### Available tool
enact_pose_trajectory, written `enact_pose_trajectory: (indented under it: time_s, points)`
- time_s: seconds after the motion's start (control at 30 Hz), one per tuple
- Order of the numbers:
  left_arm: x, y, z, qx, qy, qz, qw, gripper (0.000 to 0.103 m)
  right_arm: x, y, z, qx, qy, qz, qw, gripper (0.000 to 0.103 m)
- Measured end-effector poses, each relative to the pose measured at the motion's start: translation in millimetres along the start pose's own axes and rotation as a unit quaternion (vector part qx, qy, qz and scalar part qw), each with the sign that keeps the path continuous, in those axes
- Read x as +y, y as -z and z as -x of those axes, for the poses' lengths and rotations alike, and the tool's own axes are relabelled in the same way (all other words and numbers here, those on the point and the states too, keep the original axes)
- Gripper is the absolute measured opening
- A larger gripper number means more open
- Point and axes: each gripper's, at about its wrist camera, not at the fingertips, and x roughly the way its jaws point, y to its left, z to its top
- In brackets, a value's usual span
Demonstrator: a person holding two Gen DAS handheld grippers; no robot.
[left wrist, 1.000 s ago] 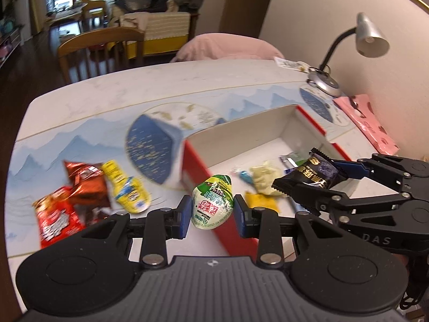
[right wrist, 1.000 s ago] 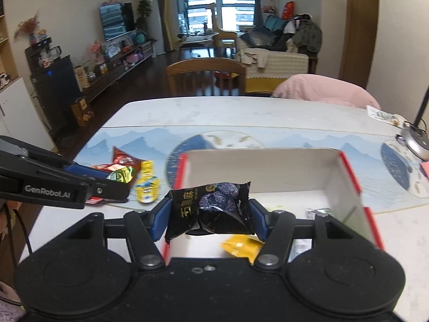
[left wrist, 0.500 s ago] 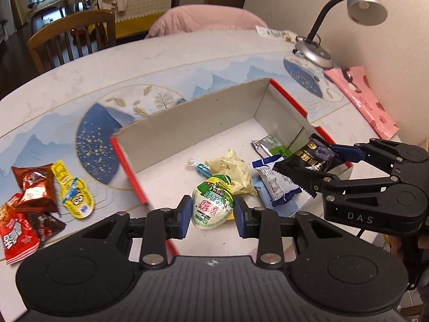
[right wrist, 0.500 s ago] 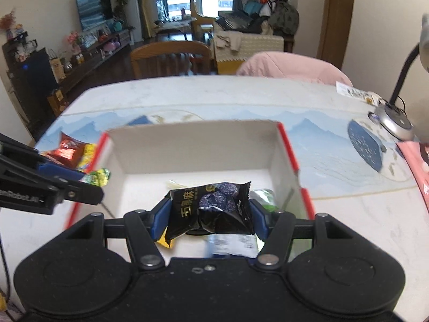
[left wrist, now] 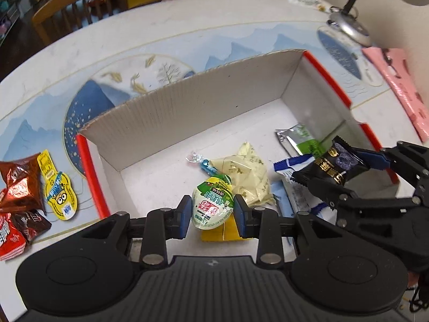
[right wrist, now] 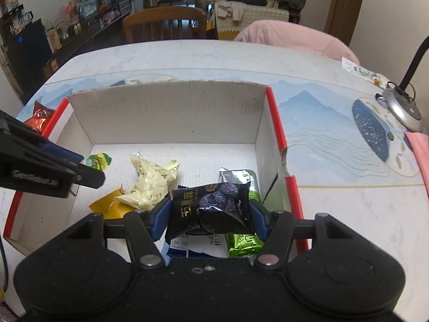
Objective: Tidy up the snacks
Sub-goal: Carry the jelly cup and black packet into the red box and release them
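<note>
The table [left wrist: 241, 26], white with a blue mountain print, carried a shallow cardboard box [left wrist: 187, 112] with red outer edges, and both claws hung over its open top. The box looked stiff enough to take dropped packets without shifting, though its corrugated walls would probably buckle under a hard knock.

The right claw [right wrist: 210, 214] was clamped on a black snack packet [right wrist: 211, 206], held above the right side of the box over a green-and-silver wrapper [right wrist: 237, 175]. That packet was crinkled film, light and soft, probably slippery; the grip across its puffed middle suited it better than one on the thin sealed ends.

The left claw [left wrist: 213, 210] was closed on a small green jelly cup [left wrist: 213, 204], pads on its two sides, above a cream wrapped sweet [left wrist: 241, 177] and a yellow packet [left wrist: 228, 233] on the box floor. The cup seemed firmer than the bags but smooth and rounded, so it could squirt out under too hard a squeeze; a hold across its widest part was the safe one.

Left of the box, red packets [left wrist: 18, 187] and a yellow cartoon sachet [left wrist: 60, 196] lay on the table, all light and flat, best pinched at an edge.
</note>
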Motion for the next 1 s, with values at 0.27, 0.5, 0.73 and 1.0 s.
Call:
enact_pose_trajectory:
  time_s: [0.27,0.5,0.73,1.0]
  points:
    - [-5,-5,-25,0.031,-0.016,0.002,0.9994,0.032,0,-1,-10,0.014,-0.01,0.013,1.0,0.061]
    - [-7,-5,-30,0.038,-0.017,0.007,0.9991,0.033,-4,-5,-11,0.015,-0.016,0.02,1.0,0.06]
    - [-5,-5,-26,0.033,-0.014,0.012,0.9993,0.035,-11,-4,-5,0.012,-0.026,0.016,0.999,0.064]
    - [-5,2,-8,0.007,0.0,0.022,0.9997,0.041,-16,-3,15,-0.004,-0.041,0.013,0.999,0.067]
